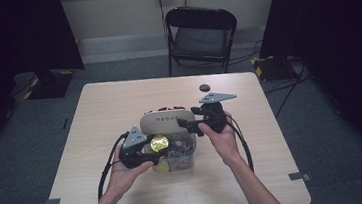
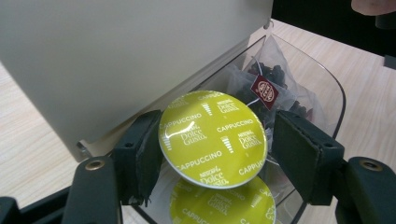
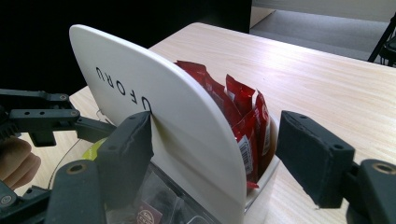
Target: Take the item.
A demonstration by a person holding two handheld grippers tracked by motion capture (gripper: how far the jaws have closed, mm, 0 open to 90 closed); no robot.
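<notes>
1. Left gripper [image 2: 212, 140] jaws closed on a yellow-green coffee capsule [image 2: 212, 137], above the clear box [image 2: 338, 93], near table [image 1: 119, 103] centre.
2. Second capsule [image 2: 224, 205] lies inside at 6 o'clock; tea bag [image 2: 271, 84] at 1 o'clock.
3. Right gripper [image 3: 215, 154] jaws open, straddling the raised lid [image 3: 154, 102]; left pad touching it.
4. Red sachets [image 3: 243, 112] behind lid.
</notes>
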